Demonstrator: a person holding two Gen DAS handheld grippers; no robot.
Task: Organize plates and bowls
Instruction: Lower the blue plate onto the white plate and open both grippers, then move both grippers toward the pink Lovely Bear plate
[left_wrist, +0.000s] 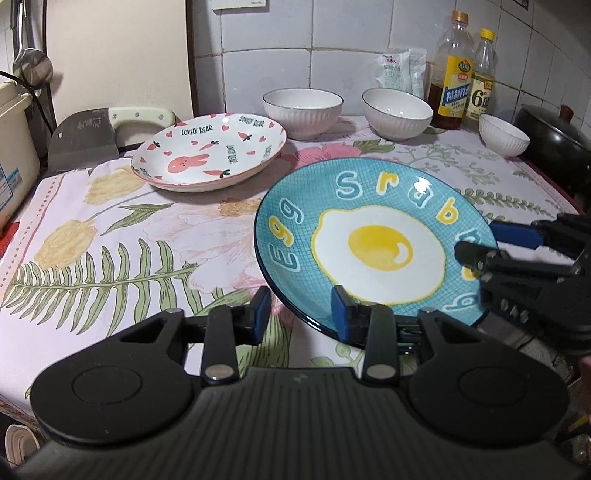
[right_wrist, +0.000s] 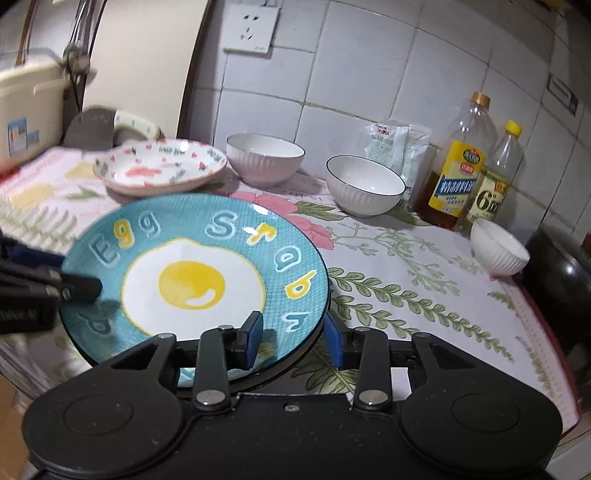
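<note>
The left hand-held gripper (left_wrist: 301, 314) stands part-open astride the near-left rim of the blue egg plate (left_wrist: 376, 247), one blue pad over the plate's face and the other outside the rim, with a gap showing, so nothing is clamped; the right hand-held gripper (right_wrist: 293, 336) straddles the near-right rim of the same plate in the same way, also part-open and not pinching it.

The egg plate is empty; it is round and shallow, turquoise with a fine grid, a fried egg painted in its middle, the yolk bright yellow, and blue and yellow letters around the border above a dark outer edge; it lies between the two grippers at the near edge of the desk (left_wrist: 110, 240), which is covered in a floral cloth; whether it sits flat or slightly tipped I cannot tell.

Beyond the egg plate to its left lies the rabbit plate (left_wrist: 207, 151), white with pink hearts and carrots, empty; directly behind the egg plate stand two white ribbed bowls (left_wrist: 303, 110) (left_wrist: 397, 112) with dark rims, both empty; behind it to the right sits a small white bowl (left_wrist: 504, 134), empty too; past that bowl stand two oil bottles (left_wrist: 452, 70), the taller one holding a little brown liquid, and a black pot (left_wrist: 550, 133); a cleaver (left_wrist: 85, 136) lies far left of the egg plate, beyond the rabbit plate.
</note>
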